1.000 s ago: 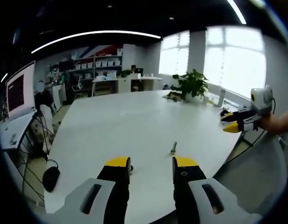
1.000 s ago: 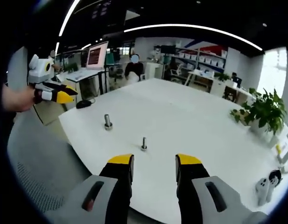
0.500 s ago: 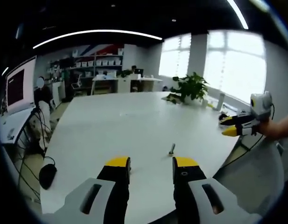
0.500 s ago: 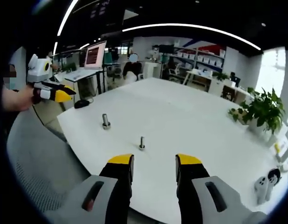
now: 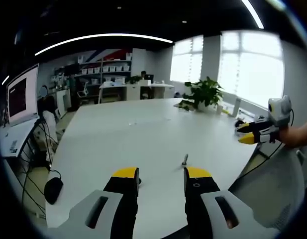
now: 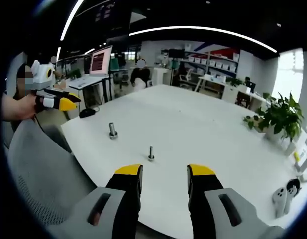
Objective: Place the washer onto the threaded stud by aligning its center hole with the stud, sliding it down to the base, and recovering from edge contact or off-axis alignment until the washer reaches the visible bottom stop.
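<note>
Right gripper view, nearest first: the right tongs (image 6: 164, 174) are held over the near edge of the white desk (image 6: 203, 124), jaws apart with bare desk showing in the gap, nothing between them. Just beyond the jaw tips a small threaded stud (image 6: 151, 154) stands upright on the desk. Farther out and to the left stands a second, thicker stud (image 6: 113, 132), also upright, with a wider collar at its foot; whether that collar is the washer cannot be told at this size. The two studs are well apart. The mesh back of a grey chair (image 6: 49, 169) fills the lower left. Past the desk's left edge the left tongs (image 6: 63, 102) are held in a hand (image 6: 19, 105), clear of the desk; from this side their yellow tips look close together, but open or closed cannot be told. At the far right edge of the desk sit a potted plant (image 6: 277, 117) and a small white controller (image 6: 282, 194).

Left gripper view: the left tongs (image 5: 160, 175) are parted over the near desk edge, with nothing between the jaws. The small stud (image 5: 185, 160) shows just above the right jaw tip, leaning in this view. At the right, off the desk edge, the right tongs (image 5: 250, 133) are held in a hand. A monitor (image 5: 21, 94) stands far left; the plant (image 5: 203, 92) is on the far side, with windows behind it.
</note>
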{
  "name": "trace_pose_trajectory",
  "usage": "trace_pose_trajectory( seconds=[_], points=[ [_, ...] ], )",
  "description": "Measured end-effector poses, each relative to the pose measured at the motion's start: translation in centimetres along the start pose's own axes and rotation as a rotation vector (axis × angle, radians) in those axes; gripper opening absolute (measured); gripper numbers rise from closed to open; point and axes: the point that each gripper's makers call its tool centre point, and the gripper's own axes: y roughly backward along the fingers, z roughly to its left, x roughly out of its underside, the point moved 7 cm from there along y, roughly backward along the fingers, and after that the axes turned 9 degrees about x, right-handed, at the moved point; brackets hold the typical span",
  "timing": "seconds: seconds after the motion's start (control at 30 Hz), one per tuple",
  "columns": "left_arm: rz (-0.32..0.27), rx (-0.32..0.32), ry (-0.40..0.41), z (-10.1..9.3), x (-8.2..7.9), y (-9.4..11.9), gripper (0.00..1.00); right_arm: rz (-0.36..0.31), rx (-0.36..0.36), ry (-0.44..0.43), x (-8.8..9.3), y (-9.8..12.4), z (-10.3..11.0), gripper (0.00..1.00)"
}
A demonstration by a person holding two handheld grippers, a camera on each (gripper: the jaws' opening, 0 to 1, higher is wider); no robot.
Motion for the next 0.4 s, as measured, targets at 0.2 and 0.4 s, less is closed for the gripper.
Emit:
trace_pose_trajectory(
  seconds=[0.2,0.4],
  points=[
    [-0.003,-0.013,0.018,0.38,0.06,0.08,0.34,0.009,-0.003,0.016,0.03,-0.04,0.12,0.37],
    [-0.004,-0.020,0.021,0.37,0.15,0.23,0.34,0.019,-0.010,0.021,0.25,-0.06,0.29,0.37]
  ],
)
